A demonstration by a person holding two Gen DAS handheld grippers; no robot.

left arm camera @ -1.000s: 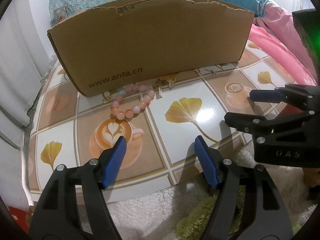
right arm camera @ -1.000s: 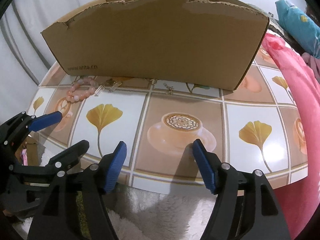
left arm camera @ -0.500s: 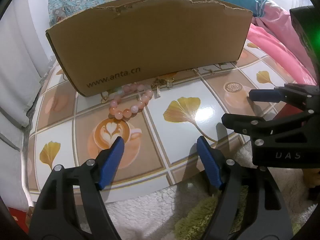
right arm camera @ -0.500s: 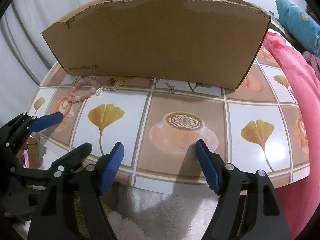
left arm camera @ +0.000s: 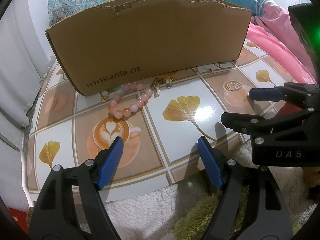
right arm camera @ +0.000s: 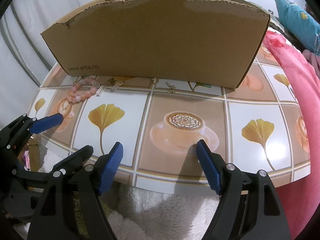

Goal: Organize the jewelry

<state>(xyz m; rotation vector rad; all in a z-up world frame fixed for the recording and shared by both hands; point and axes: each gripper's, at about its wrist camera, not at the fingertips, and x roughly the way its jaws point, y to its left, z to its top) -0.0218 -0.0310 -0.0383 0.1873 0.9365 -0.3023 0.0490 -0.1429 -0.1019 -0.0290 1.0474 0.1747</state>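
A pink bead bracelet lies on the patterned table against the front of a cardboard box; it also shows in the right wrist view. Small metal earrings and a chain piece lie along the box's base, seen too in the right wrist view as earrings and chain piece. My left gripper is open and empty over the table's near edge, short of the bracelet. My right gripper is open and empty, to the left gripper's right.
The tall cardboard box blocks the back of the table. A pink blanket lies at the right. White and green fluffy fabric lies below the table edge. A white curtain hangs at the left.
Both grippers have shifted slightly forward toward the table and stay open. The jewelry and box have not moved.
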